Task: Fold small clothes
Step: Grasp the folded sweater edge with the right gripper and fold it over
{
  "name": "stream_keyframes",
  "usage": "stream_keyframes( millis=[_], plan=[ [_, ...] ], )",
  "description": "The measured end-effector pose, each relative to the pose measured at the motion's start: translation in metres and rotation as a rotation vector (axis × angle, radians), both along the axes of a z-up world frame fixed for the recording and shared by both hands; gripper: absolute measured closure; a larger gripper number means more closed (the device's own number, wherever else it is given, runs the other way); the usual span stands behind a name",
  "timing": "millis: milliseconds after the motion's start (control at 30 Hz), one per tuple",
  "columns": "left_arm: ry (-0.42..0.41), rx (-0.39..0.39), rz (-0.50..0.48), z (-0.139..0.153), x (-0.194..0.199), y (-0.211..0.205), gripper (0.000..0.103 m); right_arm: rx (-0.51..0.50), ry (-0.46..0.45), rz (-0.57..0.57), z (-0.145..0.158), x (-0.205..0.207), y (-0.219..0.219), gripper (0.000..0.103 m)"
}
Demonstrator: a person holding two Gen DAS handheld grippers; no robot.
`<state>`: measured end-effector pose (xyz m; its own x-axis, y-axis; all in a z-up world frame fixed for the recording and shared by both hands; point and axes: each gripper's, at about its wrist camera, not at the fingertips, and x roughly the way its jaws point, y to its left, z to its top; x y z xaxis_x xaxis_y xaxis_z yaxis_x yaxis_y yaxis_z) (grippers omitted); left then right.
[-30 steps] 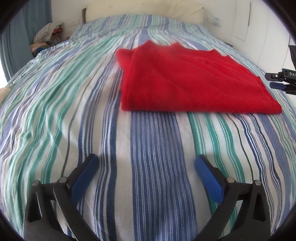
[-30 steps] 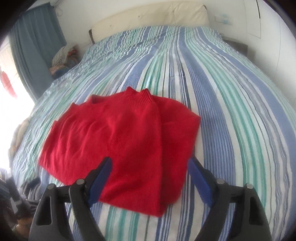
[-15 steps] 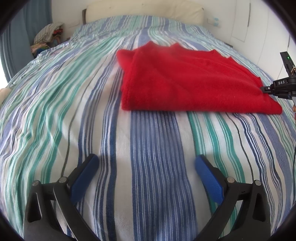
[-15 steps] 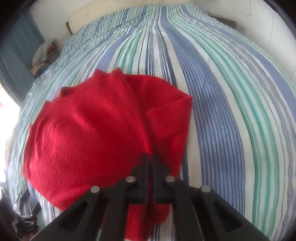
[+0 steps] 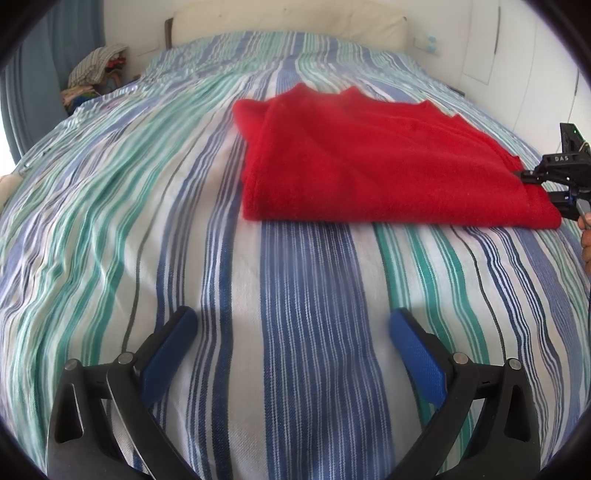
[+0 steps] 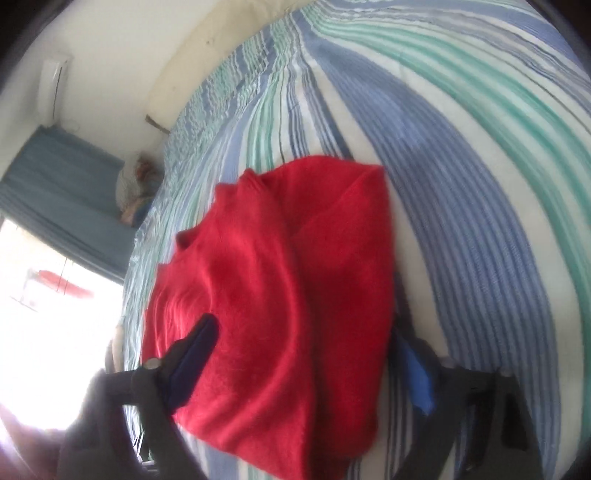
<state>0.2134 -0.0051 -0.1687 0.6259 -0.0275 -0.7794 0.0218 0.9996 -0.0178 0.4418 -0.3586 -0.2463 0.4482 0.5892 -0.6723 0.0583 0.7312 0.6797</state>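
Observation:
A folded red sweater [image 5: 373, 162] lies flat on the striped bedspread [image 5: 207, 221]. My left gripper [image 5: 293, 338] is open and empty, low over the bedspread, well short of the sweater's near edge. My right gripper [image 6: 306, 350] is open and tilted, its jaws spread on either side of the sweater's [image 6: 280, 295] near end, one blue pad [image 6: 195, 347] over the cloth. In the left wrist view the right gripper [image 5: 554, 177] shows at the sweater's right edge.
A pile of clothes [image 5: 96, 74] sits at the bed's far left corner beside a blue curtain [image 6: 62, 184]. A cream headboard [image 5: 288, 18] and white wall stand behind the bed. A bright window [image 6: 48, 314] is at left.
My right gripper was shut over the sweater half a second ago; now it is open and rolled to one side. The left gripper and the sweater have stayed in place.

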Motion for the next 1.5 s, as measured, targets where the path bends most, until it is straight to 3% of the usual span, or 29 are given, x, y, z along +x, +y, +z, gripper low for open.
stream_keyframes(
  millis=[33,133,233,400,533,600,700,800,900,933,1000,1100,1167,1233,1333,1400,1500],
  plan=[
    [0.004,-0.007,-0.002,0.001,0.0,0.0,0.0,-0.033,0.023,0.004,-0.001,0.001,0.007,0.089],
    [0.05,-0.093,-0.015,0.013,0.002,0.014,0.002,-0.07,-0.017,-0.075,0.023,-0.004,0.013,0.091],
    [0.028,-0.192,0.018,0.033,-0.004,0.044,0.002,-0.094,-0.119,-0.028,0.071,-0.004,0.045,0.091],
    [-0.052,-0.08,0.17,0.045,-0.019,0.096,0.001,-0.128,-0.231,0.138,0.134,0.008,0.147,0.091],
    [0.0,-0.133,0.262,0.013,-0.025,0.133,0.001,-0.176,-0.248,0.247,0.131,0.016,0.243,0.091],
    [-0.028,-0.168,0.262,0.001,-0.031,0.14,0.001,-0.18,-0.23,0.28,0.114,0.017,0.28,0.091],
    [-0.052,-0.143,0.263,0.002,-0.032,0.135,0.001,-0.137,-0.188,0.315,0.08,0.013,0.319,0.08],
    [-0.047,-0.107,0.259,-0.001,-0.033,0.131,0.001,0.056,-0.13,0.351,0.059,0.01,0.331,0.024],
    [-0.055,-0.107,0.258,0.0,-0.036,0.132,0.001,0.248,-0.18,0.367,0.071,0.003,0.316,0.021],
    [-0.059,-0.112,0.259,0.0,-0.039,0.134,0.001,0.271,-0.195,0.372,0.078,0.002,0.308,0.021],
    [-0.067,-0.119,0.262,0.0,-0.04,0.135,0.001,0.21,-0.257,0.364,0.097,-0.002,0.287,0.021],
    [-0.069,-0.104,0.267,0.0,-0.039,0.133,0.001,-0.051,-0.312,0.332,0.112,-0.008,0.263,0.022],
    [-0.065,-0.091,0.266,-0.001,-0.038,0.131,0.001,-0.152,-0.285,0.358,0.101,-0.011,0.262,0.034],
    [-0.064,-0.089,0.266,-0.001,-0.037,0.131,0.001,-0.203,-0.263,0.412,0.084,-0.018,0.276,0.052],
    [-0.062,-0.094,0.264,-0.001,-0.037,0.131,0.001,-0.247,-0.303,0.532,0.06,-0.042,0.315,0.053],
    [-0.06,-0.094,0.261,-0.002,-0.037,0.131,0.001,-0.334,-0.351,0.624,0.048,-0.065,0.346,0.052],
    [-0.061,-0.093,0.26,-0.002,-0.038,0.131,0.001,-0.412,-0.426,0.659,0.052,-0.086,0.355,0.039]
  ],
)
